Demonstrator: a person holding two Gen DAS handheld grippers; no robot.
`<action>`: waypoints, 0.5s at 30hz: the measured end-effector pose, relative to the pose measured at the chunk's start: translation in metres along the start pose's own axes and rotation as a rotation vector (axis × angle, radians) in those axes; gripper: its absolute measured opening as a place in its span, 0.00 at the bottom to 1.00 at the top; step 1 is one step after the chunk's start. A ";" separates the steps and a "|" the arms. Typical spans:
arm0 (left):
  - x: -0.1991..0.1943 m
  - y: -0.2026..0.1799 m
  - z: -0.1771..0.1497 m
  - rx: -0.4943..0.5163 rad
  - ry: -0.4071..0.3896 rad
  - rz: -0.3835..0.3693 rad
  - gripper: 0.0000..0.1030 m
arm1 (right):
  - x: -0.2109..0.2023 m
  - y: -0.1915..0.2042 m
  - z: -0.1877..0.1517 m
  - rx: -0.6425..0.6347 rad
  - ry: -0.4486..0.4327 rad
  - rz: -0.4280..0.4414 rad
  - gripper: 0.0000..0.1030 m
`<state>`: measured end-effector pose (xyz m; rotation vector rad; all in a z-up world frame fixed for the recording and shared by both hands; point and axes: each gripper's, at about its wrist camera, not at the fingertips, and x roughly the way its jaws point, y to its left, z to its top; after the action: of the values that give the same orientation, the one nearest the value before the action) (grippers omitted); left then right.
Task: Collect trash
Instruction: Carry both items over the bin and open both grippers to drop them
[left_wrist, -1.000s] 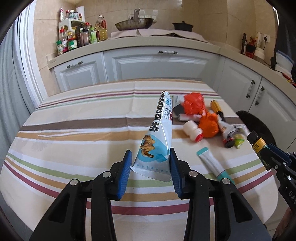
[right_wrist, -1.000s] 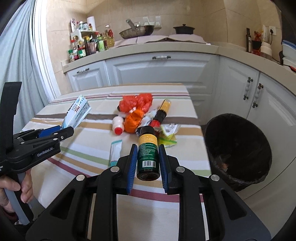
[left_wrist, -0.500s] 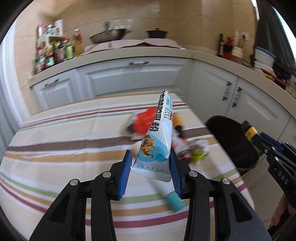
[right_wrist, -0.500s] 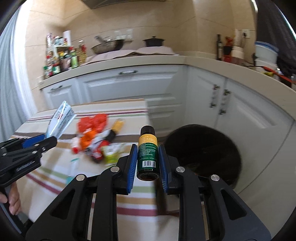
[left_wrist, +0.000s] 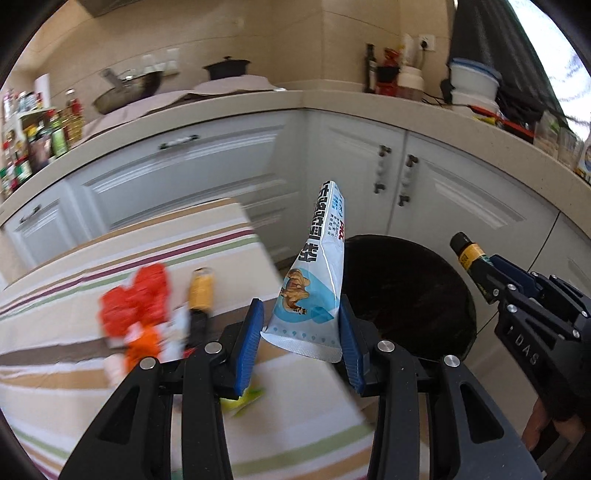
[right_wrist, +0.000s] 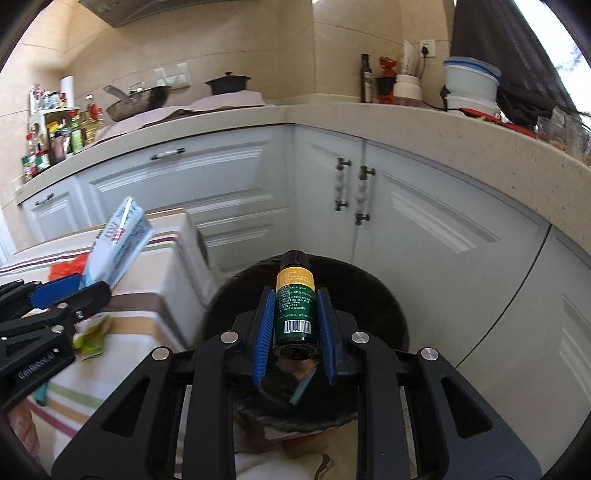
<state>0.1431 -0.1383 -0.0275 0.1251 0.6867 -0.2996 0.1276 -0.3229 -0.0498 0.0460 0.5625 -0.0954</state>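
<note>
Dark bottle (right_wrist: 295, 299) between right tongs (right_wrist: 294, 330), above black bin (right_wrist: 373, 295)

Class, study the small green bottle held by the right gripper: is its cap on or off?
On. The green bottle, clamped between the right gripper pads, shows a dark cap seated above its yellow label band.

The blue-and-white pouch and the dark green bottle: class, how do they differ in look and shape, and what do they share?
1. The pouch is flat, soft packaging printed with an animal; the bottle is a rigid cylinder with a yellow band and barcode.
2. The pouch tapers to its top; the bottle ends in a black cap.
Shared: each is clamped in a hand-held gripper, near the black bin.
</note>
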 end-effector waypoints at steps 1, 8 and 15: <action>0.006 -0.006 0.003 0.006 0.002 -0.003 0.39 | 0.005 -0.003 0.001 0.004 0.004 -0.003 0.22; 0.058 -0.038 0.012 0.054 0.079 -0.002 0.43 | 0.045 -0.031 0.004 0.048 0.029 -0.037 0.32; 0.056 -0.031 0.009 0.023 0.083 0.010 0.57 | 0.040 -0.031 0.001 0.053 0.027 -0.049 0.41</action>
<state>0.1794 -0.1819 -0.0570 0.1638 0.7647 -0.2938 0.1589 -0.3565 -0.0709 0.0847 0.5882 -0.1577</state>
